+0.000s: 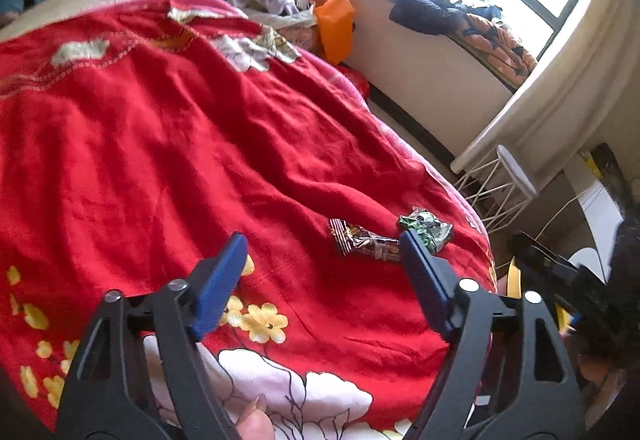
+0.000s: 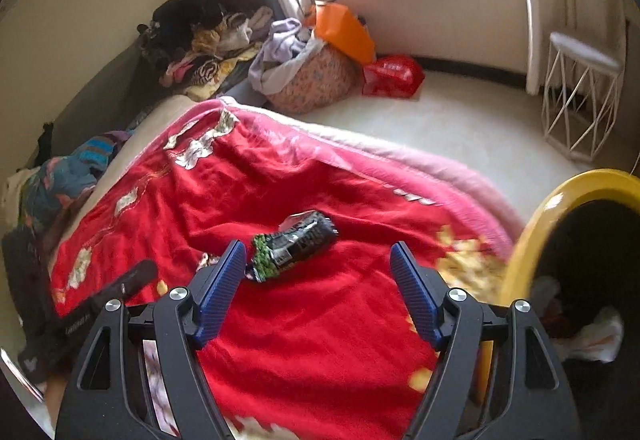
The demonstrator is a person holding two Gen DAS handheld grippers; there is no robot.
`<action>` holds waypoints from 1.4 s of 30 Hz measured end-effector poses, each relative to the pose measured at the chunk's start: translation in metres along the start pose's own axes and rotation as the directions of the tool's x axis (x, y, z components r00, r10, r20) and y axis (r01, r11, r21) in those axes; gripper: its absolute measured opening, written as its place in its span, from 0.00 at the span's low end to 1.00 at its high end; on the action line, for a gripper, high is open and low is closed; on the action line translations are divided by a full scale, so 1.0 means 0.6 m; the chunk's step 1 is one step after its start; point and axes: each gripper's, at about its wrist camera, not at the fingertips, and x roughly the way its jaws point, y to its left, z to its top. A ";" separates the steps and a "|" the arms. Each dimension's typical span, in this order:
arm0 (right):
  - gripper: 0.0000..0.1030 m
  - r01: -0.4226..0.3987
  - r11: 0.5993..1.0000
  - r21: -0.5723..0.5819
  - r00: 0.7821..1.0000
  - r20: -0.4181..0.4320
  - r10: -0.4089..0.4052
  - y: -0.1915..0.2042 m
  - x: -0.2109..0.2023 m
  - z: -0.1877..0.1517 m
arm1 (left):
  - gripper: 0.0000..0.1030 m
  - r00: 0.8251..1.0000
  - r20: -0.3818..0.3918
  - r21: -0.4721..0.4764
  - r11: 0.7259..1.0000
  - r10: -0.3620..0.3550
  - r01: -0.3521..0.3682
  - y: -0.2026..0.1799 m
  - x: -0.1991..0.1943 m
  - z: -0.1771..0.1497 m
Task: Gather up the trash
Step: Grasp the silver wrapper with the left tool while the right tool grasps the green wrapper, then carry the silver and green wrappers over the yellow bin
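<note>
Both hand-held grippers spread, empty; right (image 2: pixel 318 256) nearer green wrapper (image 2: pixel 294 244), at 11 o'clock, long axis 2-to-8; left (image 1: pixel 322 248) flanked by striped wrapper (image 1: pixel 366 242) at 2

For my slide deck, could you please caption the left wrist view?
Open left tool above a red floral bedspread, near a brown crumpled snack wrapper and a green crumpled wrapper.
</note>
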 end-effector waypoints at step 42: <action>0.14 0.068 0.998 0.017 0.985 0.158 -0.070 -0.074 -0.111 -0.030 | 0.12 0.973 -0.100 -0.190 0.964 -0.207 0.185 -0.018 0.096 0.002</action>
